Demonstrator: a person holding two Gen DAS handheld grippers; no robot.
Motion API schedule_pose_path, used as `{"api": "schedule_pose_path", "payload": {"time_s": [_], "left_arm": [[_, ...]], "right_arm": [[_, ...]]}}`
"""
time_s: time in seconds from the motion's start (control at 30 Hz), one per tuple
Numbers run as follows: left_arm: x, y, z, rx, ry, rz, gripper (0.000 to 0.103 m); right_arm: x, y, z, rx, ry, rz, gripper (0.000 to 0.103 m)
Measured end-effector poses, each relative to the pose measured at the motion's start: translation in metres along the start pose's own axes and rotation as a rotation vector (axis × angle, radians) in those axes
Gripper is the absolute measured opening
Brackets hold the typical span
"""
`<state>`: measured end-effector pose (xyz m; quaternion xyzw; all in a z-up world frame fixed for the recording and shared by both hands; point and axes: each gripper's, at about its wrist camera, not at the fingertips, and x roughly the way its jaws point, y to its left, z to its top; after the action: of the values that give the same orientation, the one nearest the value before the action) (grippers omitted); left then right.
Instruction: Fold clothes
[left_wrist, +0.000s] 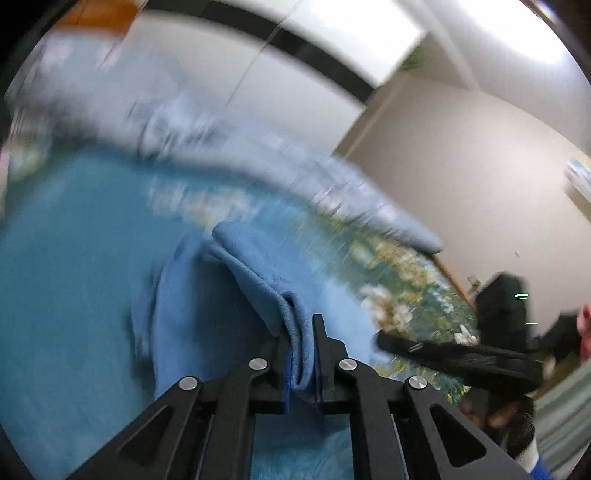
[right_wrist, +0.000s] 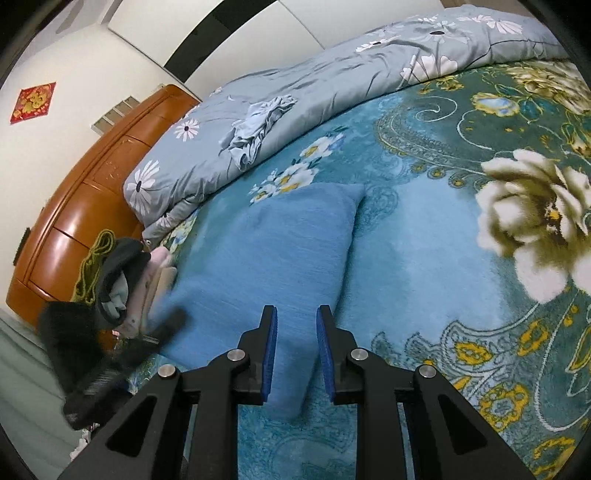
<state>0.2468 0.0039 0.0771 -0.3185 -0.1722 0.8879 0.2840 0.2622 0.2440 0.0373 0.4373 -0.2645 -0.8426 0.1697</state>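
Note:
A light blue garment lies on the teal floral bedspread. In the left wrist view my left gripper is shut on a bunched edge of the blue garment and holds it lifted; that view is motion-blurred. My right gripper is open and empty, its blue pads over the near part of the garment. The right gripper also shows in the left wrist view at the right. The left gripper shows blurred at the left of the right wrist view.
A grey-blue floral quilt lies along the far side of the bed, a crumpled light blue garment on it. A pile of clothes sits at the bed's left edge beside an orange wooden headboard.

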Motion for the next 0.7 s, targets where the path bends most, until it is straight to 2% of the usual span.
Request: {"api": "schedule_pose_path", "payload": {"time_s": [0.1,0.2,0.27,0.37,0.43,0.47,0.5,0.6,0.7], "left_arm": [[-0.002,0.030,-0.013,-0.056,0.027,0.096,0.009],[0.010,0.079,-0.043,-0.209,0.134,0.176,0.009],[0.006,0.086,-0.054,-0.231,0.131,0.180,0.009],[0.003,0.085,-0.057,-0.213,0.119,0.216,0.009],[0.005,0.084,-0.058,-0.203,0.121,0.250,0.013],[0.007,0.084,-0.059,-0.199,0.123,0.267,0.013],[0.004,0.085,-0.061,-0.199,0.126,0.267,0.014],[-0.012,0.092,-0.061,-0.215,0.107,0.226,0.018],[-0.029,0.094,-0.055,-0.213,0.064,0.226,0.019]], "right_arm": [[0.002,-0.003,-0.005,0.005,0.002,0.007,0.022],[0.012,-0.009,-0.013,0.017,0.029,0.009,0.022],[0.021,-0.010,-0.017,0.026,0.051,0.020,0.022],[0.032,-0.004,-0.023,0.021,0.074,0.052,0.023],[0.037,0.000,-0.027,0.008,0.090,0.069,0.038],[0.041,0.003,-0.031,-0.003,0.099,0.076,0.042],[0.044,0.005,-0.035,-0.015,0.108,0.081,0.046],[0.056,0.009,-0.047,-0.044,0.149,0.077,0.046],[0.065,0.010,-0.055,-0.048,0.171,0.082,0.047]]}}
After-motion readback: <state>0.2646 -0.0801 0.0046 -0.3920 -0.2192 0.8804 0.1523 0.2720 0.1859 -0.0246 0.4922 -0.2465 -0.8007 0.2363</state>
